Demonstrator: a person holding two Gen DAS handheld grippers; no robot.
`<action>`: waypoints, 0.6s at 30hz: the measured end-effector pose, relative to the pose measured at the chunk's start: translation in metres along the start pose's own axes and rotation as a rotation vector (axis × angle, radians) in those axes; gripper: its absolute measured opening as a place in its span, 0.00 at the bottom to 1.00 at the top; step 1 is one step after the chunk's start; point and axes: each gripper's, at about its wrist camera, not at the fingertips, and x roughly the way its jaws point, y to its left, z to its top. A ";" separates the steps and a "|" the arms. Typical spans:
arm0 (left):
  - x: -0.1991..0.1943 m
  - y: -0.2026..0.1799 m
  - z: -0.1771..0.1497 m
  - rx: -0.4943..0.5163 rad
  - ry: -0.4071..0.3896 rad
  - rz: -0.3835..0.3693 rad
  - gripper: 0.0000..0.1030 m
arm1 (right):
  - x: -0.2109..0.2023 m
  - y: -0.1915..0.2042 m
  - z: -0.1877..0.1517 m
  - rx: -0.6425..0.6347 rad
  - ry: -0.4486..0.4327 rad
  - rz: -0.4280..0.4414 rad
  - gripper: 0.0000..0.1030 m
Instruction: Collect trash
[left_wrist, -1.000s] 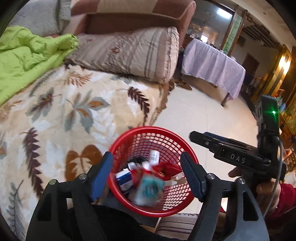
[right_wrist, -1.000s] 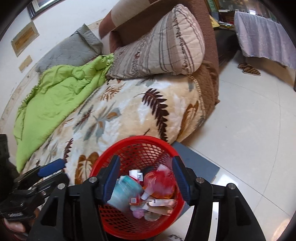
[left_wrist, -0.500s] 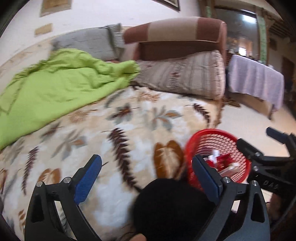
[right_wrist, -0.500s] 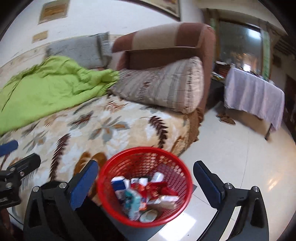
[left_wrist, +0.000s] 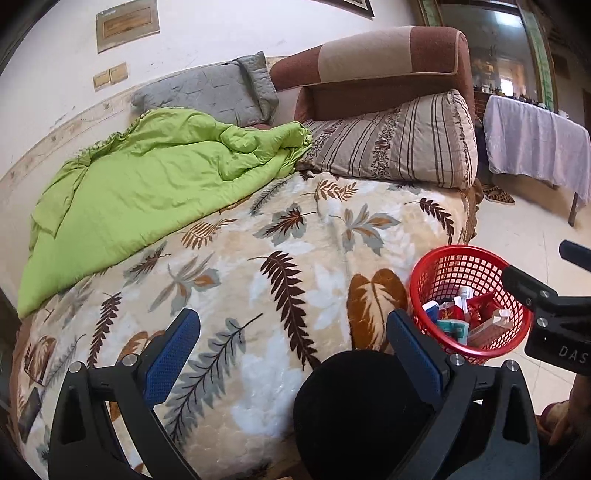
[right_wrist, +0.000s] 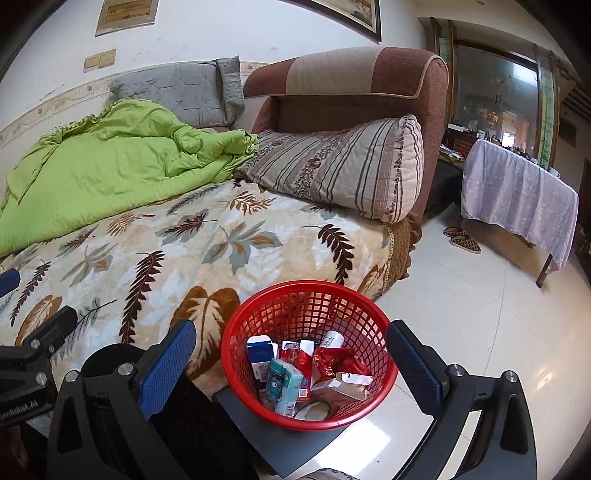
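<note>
Your left gripper (left_wrist: 291, 347) stands wide with nothing between its blue pads (left_wrist: 170, 347), hanging over the leaf-print blanket (left_wrist: 258, 266). The left jaws are just finishing their spread. Your right gripper (right_wrist: 291, 358) is wide too, and it holds nothing; the red basket (right_wrist: 236, 332) sits in the gap between its pads without either pad touching it.

The basket stands on a dark mat (right_wrist: 258, 421) on the tiled floor (right_wrist: 480, 314), just beside the near right corner of the bed. Inside it lies the trash (right_wrist: 295, 369): a blue and white box, a teal packet, red wrappers, a small white bottle and a pale carton.

Farther back on the bed, a green quilt (left_wrist: 147, 184) is bunched at the left, with a grey pillow (left_wrist: 214, 92) behind it and a striped pillow (left_wrist: 399, 144) to its right against the brown headboard (left_wrist: 388, 62). Across the floor at the far right stands a table under a lilac cloth (right_wrist: 517, 192), with slippers (right_wrist: 461, 238) near its foot.
</note>
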 end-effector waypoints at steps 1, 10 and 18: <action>0.000 0.000 0.000 0.000 -0.002 0.003 0.98 | 0.001 -0.001 0.000 0.004 0.005 0.006 1.00; 0.002 0.006 0.002 -0.043 0.014 -0.026 0.98 | 0.012 -0.002 -0.001 0.010 0.041 0.023 1.00; 0.004 0.011 0.002 -0.061 0.019 -0.030 0.98 | 0.015 -0.002 -0.002 0.010 0.049 0.024 1.00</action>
